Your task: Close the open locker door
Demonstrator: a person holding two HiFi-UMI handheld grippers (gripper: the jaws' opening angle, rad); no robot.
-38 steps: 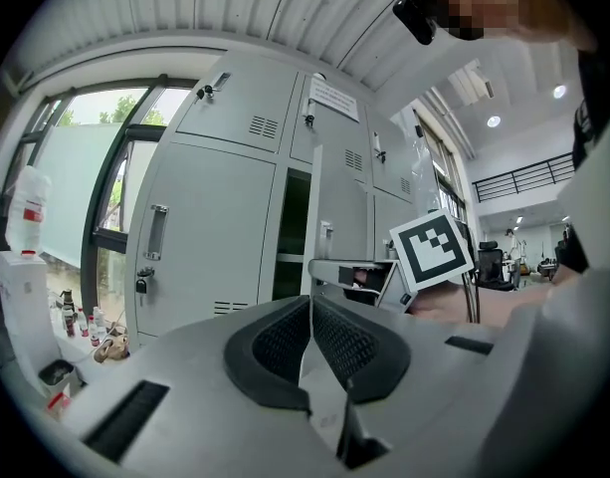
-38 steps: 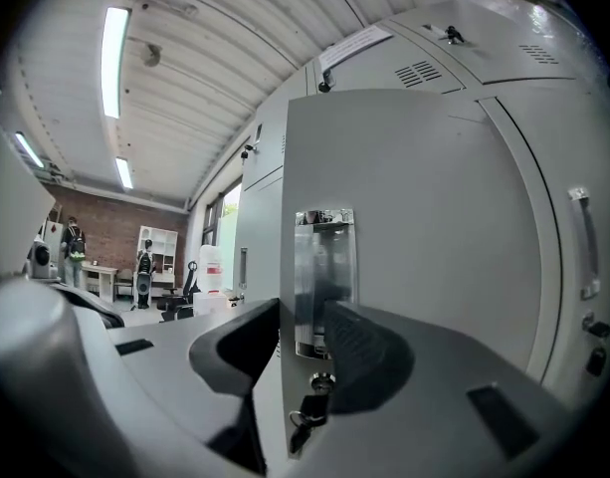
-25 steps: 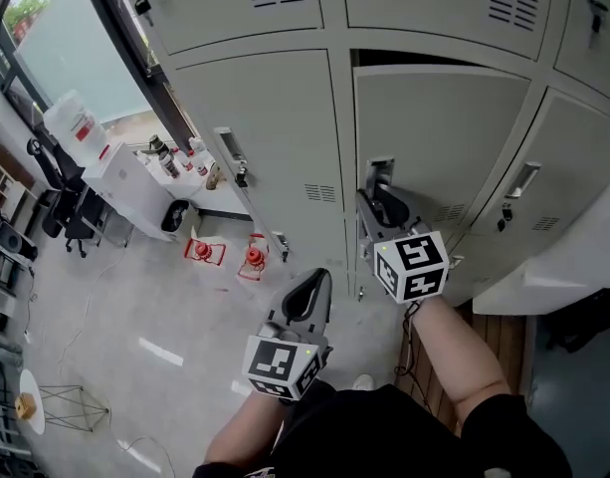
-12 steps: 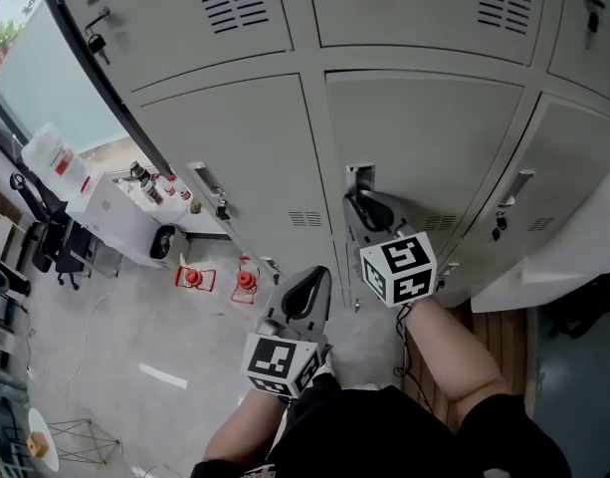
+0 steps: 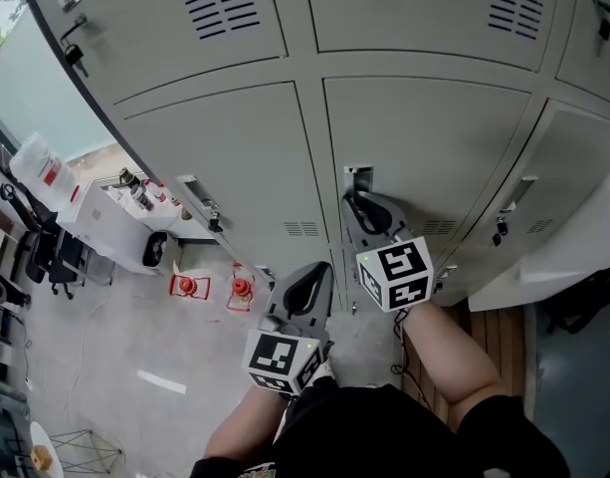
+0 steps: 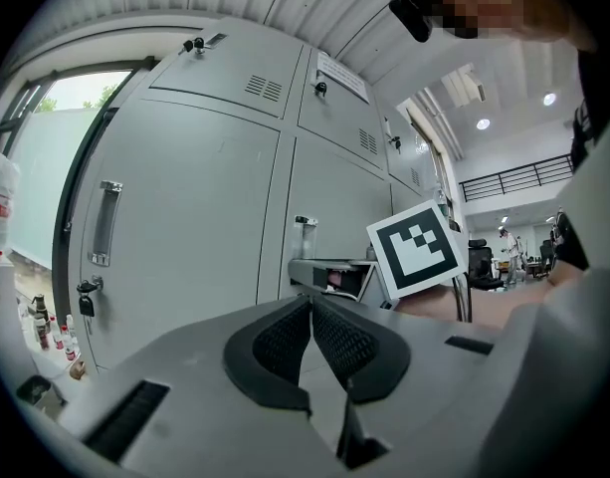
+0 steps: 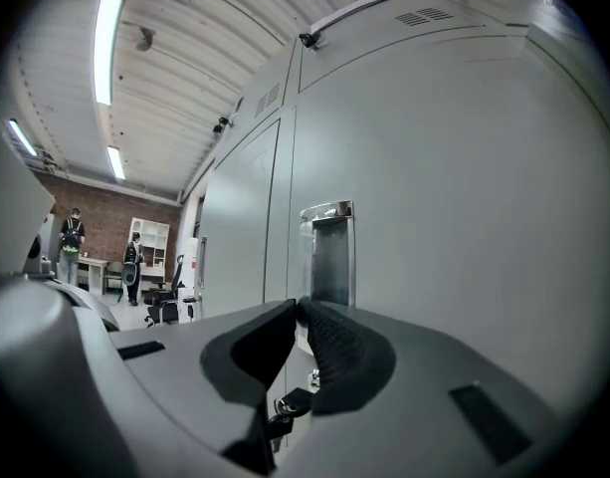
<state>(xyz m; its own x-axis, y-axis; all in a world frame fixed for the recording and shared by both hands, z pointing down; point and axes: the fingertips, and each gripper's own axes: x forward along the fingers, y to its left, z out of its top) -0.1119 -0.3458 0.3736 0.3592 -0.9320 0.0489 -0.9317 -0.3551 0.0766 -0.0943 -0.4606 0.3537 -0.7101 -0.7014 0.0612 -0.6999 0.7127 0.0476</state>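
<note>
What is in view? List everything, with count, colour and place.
Locker doors: several, grey, filling the wall; the middle lower one looks flush.
Door handles: three, silvery, one on each lower door.
Table: one, white, far left.
Bottles: a few, mixed colours, on the table.
Red objects: two, on the floor below the left locker.
Office chair: one, black, left edge.
Left gripper: grey, jaws together, empty.
Right gripper: grey, just under the middle handle; jaws have just been closing, nothing between them.
</note>
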